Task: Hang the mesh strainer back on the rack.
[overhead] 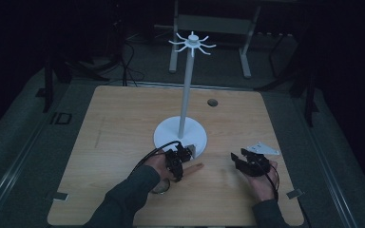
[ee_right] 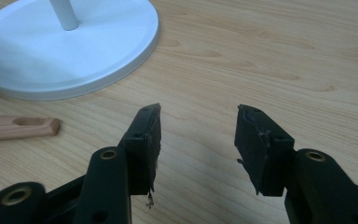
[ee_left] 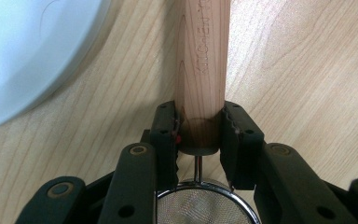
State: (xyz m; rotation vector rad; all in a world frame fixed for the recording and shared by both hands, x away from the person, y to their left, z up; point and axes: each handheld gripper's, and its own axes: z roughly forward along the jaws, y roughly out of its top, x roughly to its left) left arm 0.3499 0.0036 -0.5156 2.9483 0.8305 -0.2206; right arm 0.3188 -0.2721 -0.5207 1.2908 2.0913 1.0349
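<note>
Wooden strainer handle clamped in left gripper fingers; right gripper gapes empty.

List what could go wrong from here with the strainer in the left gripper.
The left gripper clamps the wooden handle at its very end beside the mesh bowl, so the long handle may pivot when lifted. The white stand base lies close; a swing might knock it.

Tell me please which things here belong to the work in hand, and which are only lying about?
In the work:
- strainer with wooden handle, clamped in the left gripper
- white hanging stand, likely its destination
- right gripper, open and unladen

Lying about:
- table's dark grommet hole
- tape marks at table corners
</note>
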